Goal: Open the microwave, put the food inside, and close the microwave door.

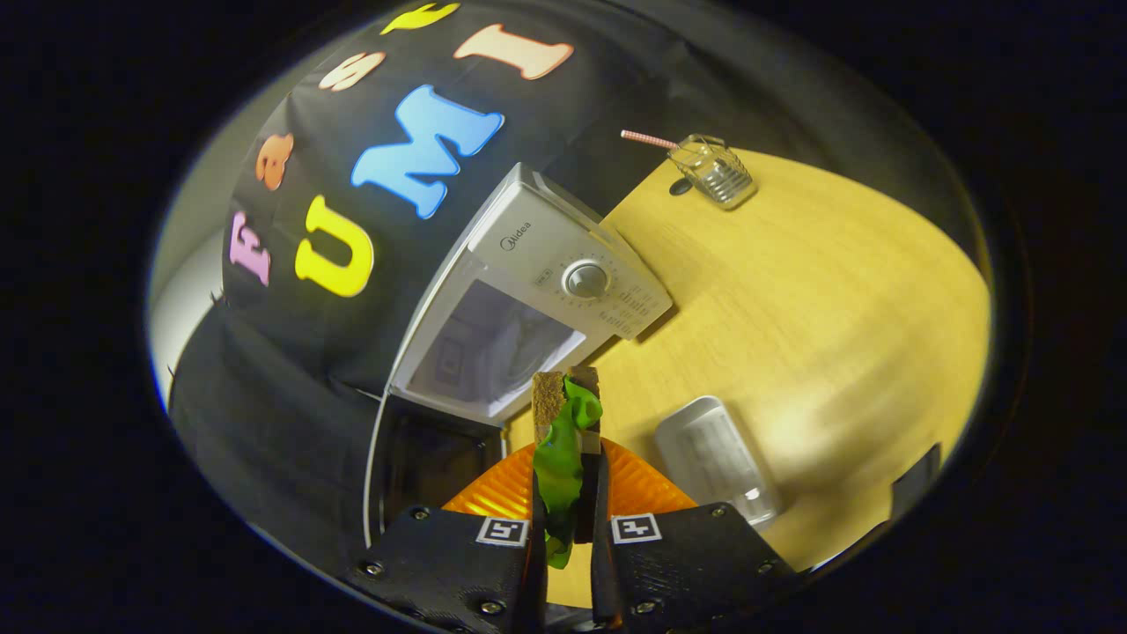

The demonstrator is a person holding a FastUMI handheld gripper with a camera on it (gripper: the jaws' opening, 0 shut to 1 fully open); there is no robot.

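**Gripping a sandwich ahead of the open microwave**

Pinching from both sides, the hand-held gripper (pixel 568 519) is holding a brown-bread sandwich with green lettuce filling (pixel 566 431); its fingers are standing nearly closed, with only the sandwich's thickness between them. The sandwich is lying edge-on, its long axis running straight forward along the fingers and its far end pointing at the silver-white microwave oven (pixel 546 282). A ribbed orange plate (pixel 634 489) is sitting beneath the sandwich, showing on either side of the fingers. The microwave is standing just beyond the sandwich on the light wooden table (pixel 792 291), its cavity lit and its dark glass door (pixel 423 467) swung open towards the gripper, beside the plate. A clear plastic rectangular container (pixel 718 458) is resting on the table near the plate. Well beyond, a ribbed glass jar (pixel 713 172) with a pink striped straw (pixel 647 139) is standing near the table's far edge.
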